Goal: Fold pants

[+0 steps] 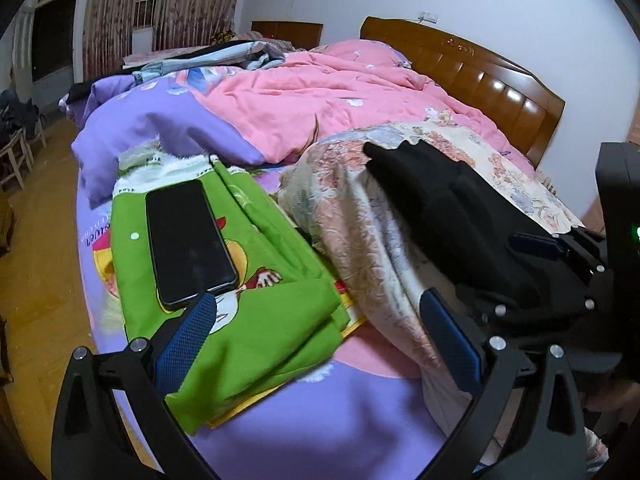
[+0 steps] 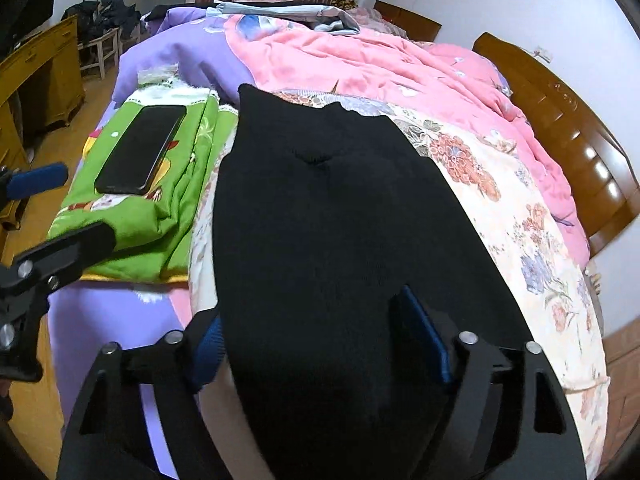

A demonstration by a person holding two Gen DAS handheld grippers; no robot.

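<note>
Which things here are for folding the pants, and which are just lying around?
For the job:
black pants
right gripper, its fingers either side of the pants
left gripper, open over the bed

Just lying around:
phone on the green cloth
pink quilt
floral blanket under the pants

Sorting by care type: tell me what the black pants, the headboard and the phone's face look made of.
Black pants: soft knit, matte, faint ribbed texture; fibre unclear.
Headboard: wood or wood veneer, glossy varnish, bright lamp reflections on its panels.
Phone: smooth glassy front, dull sheen; casing material unclear.
</note>
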